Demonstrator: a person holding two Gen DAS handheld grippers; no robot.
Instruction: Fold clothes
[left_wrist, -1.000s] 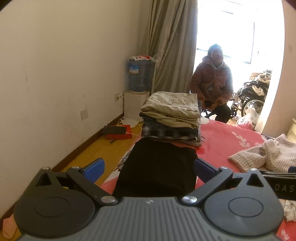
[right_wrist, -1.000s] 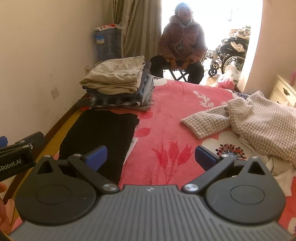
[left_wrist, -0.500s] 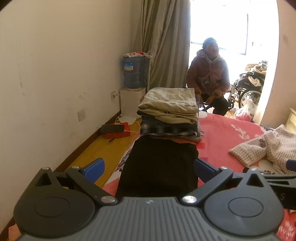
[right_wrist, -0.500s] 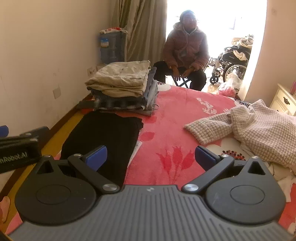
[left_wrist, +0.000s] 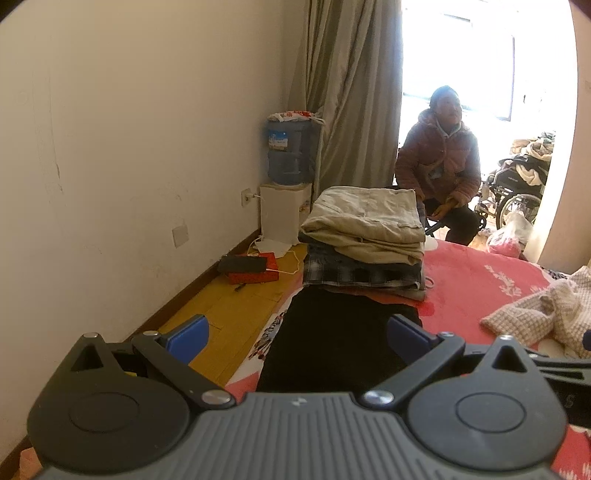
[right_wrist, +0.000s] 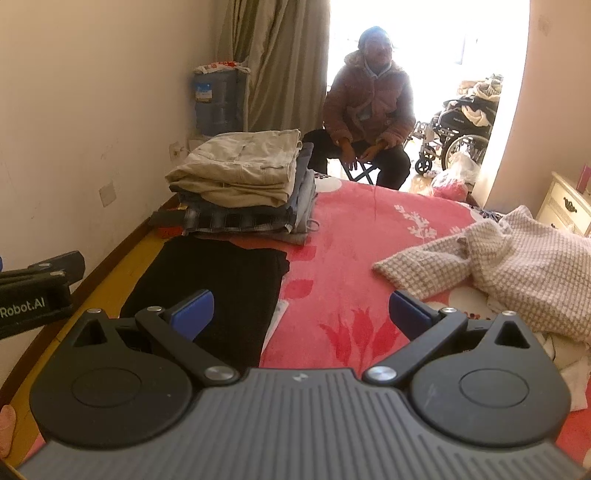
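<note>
Both tools, left (left_wrist: 297, 334) and right (right_wrist: 301, 308), stand apart, holding nothing. Folded stack (right_wrist: 240, 184) complete; black garment (right_wrist: 218, 295) folded flat; waffle-knit garment (right_wrist: 517, 262) remains unfolded.

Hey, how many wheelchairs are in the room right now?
1. The wheelchair stands by the bright window at the far end, right of the seated person, with blankets piled on its seat. The glare there may hide another.
</note>
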